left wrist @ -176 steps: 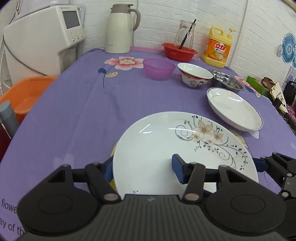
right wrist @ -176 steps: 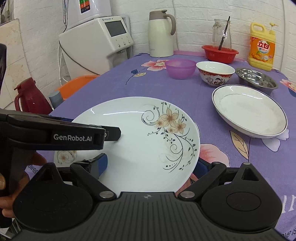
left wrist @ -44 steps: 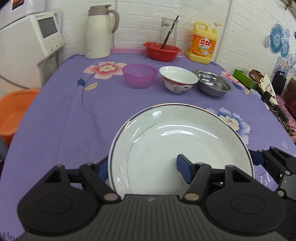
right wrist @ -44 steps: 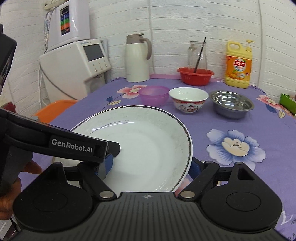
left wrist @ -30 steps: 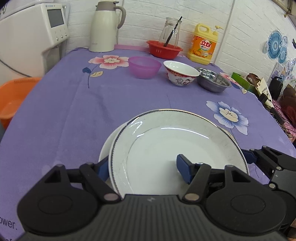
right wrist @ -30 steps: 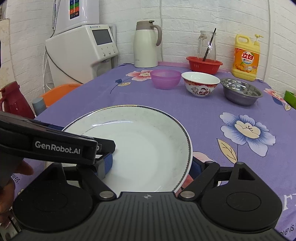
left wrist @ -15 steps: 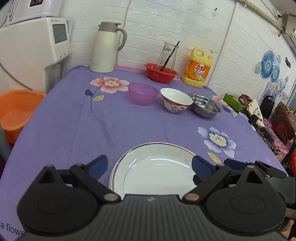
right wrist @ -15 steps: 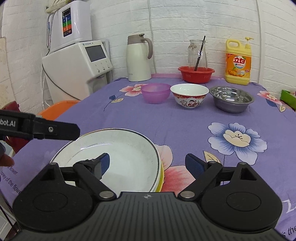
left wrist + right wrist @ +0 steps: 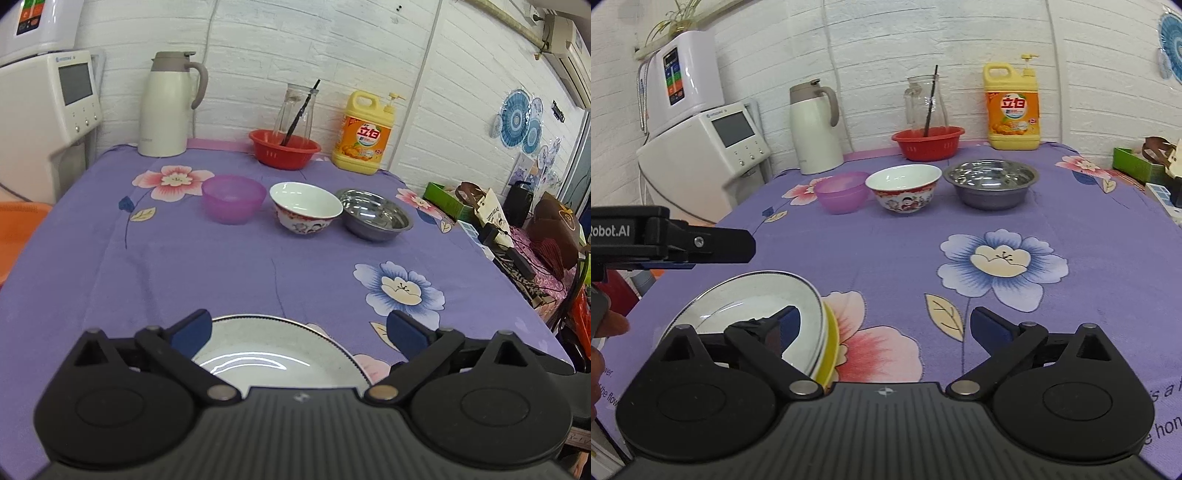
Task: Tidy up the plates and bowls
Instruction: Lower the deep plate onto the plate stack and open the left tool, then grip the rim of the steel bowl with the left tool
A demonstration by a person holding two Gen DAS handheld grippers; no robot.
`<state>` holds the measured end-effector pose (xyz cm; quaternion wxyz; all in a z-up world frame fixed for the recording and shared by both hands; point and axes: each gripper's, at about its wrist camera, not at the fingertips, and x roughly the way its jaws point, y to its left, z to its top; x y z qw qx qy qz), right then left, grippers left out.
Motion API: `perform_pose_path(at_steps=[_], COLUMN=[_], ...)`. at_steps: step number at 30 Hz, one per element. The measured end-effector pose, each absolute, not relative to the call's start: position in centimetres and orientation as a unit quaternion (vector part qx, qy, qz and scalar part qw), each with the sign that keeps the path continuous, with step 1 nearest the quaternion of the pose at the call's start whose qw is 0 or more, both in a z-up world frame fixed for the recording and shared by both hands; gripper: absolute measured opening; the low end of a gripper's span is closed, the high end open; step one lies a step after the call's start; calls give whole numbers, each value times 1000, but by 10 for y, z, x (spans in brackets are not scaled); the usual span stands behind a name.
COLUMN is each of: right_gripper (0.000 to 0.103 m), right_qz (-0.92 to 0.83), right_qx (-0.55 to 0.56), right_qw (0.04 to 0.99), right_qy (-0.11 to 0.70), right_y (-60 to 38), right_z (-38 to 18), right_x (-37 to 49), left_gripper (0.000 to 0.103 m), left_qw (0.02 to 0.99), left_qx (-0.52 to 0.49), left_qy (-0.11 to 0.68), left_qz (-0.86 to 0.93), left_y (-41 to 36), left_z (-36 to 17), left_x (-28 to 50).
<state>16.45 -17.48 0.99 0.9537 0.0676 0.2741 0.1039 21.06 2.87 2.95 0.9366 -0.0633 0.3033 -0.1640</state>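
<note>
A stack of plates lies at the near edge of the purple table, with the white blue-rimmed plate [image 9: 273, 354] on top; in the right wrist view the stack [image 9: 757, 299] shows a yellow plate [image 9: 831, 343] underneath. My left gripper [image 9: 299, 328] is open and empty just above the stack. My right gripper [image 9: 886, 325] is open and empty to the stack's right. Three bowls stand in a row further back: a purple plastic bowl [image 9: 233, 197], a white patterned bowl [image 9: 306, 208] and a steel bowl [image 9: 375, 214].
At the back stand a white thermos jug [image 9: 170, 103], a red basket [image 9: 284, 147] with a glass jar, and a yellow detergent bottle [image 9: 365, 134]. A white appliance [image 9: 44, 107] and an orange tub [image 9: 18, 229] are at the left. Clutter lies past the right edge.
Both grippers let go of the blue-rimmed plate, leaving it on the stack over the flowered plate. They opened and drew back and up from it.
</note>
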Motion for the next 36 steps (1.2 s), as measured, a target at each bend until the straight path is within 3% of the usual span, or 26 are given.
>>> perform_pose_path(at_steps=[9,16,24,36], right_gripper=[103,103,103,103], right_qz=[100,29,1,17], right_qx=[98,71,25,-25], right_qw=[945,948,911,870], right_qy=[296,308,412,492], right_y=[-221,-287,-298,-296], right_z=[9,34,0,-10], right_x=[205,324,454,458], left_gripper=[99,99,99,99], left_qw=[931,927,929,929], left_qx=[-60,-70,-53,-49], left_qy=[318,328,331,324], left_qz=[-170,-166,-154,-175], left_y=[14,18,23,10], left_z=[22,15,17,26], left_x=[241,267,293,297])
